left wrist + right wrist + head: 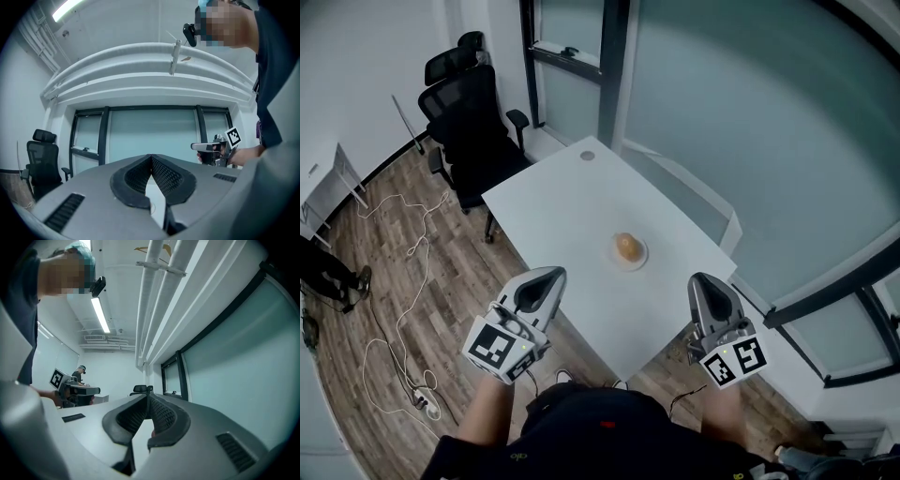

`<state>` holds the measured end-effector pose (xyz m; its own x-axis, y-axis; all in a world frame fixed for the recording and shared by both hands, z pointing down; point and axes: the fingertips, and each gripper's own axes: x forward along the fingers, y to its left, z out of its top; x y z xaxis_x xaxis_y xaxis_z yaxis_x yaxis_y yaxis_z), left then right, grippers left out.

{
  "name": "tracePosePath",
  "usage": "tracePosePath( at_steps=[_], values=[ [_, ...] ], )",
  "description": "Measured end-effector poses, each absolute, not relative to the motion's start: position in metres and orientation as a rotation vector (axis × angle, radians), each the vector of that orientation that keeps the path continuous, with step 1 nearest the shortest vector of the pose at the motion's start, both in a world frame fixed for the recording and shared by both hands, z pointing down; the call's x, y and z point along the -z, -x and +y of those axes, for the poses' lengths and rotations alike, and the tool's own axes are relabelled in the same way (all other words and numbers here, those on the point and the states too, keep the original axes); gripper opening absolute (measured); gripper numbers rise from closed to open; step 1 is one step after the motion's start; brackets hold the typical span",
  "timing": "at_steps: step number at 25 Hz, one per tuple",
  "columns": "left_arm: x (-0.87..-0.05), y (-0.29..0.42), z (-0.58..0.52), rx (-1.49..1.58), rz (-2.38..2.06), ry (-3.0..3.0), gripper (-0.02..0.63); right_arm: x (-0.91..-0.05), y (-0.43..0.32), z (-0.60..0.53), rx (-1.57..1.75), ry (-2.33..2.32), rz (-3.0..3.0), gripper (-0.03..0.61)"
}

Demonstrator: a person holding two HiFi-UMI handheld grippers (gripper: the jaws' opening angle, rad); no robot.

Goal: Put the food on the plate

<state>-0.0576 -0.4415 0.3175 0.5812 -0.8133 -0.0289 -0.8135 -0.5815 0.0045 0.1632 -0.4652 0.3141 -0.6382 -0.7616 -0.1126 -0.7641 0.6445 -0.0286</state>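
A round golden-brown piece of food (627, 247) lies on a small white plate (642, 260) near the right side of the white table (562, 206). Both grippers hang in front of my body, short of the table's near edge and well back from the plate. My left gripper (547, 276) points up toward the table; in the left gripper view its pads (151, 157) meet at the tip with nothing between them. My right gripper (706, 280) is shut and empty too, its pads touching (148, 398). Each gripper view shows the other gripper (216, 148) (70, 390) held in a hand.
Two black office chairs (473, 122) stand at the table's far left corner. Loose cables (403, 272) trail over the wooden floor on the left. A glass wall (750, 131) runs along the table's right side. A small round cap (587, 156) sits at the table's far end.
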Motion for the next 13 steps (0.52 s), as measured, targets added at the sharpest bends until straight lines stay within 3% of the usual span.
tracePosePath(
  at_steps=[13],
  values=[
    [-0.308, 0.044, -0.448, -0.044, 1.4, 2.789, 0.021, -0.308, -0.172, -0.471, -0.049, 1.29, 2.741, 0.034]
  ],
)
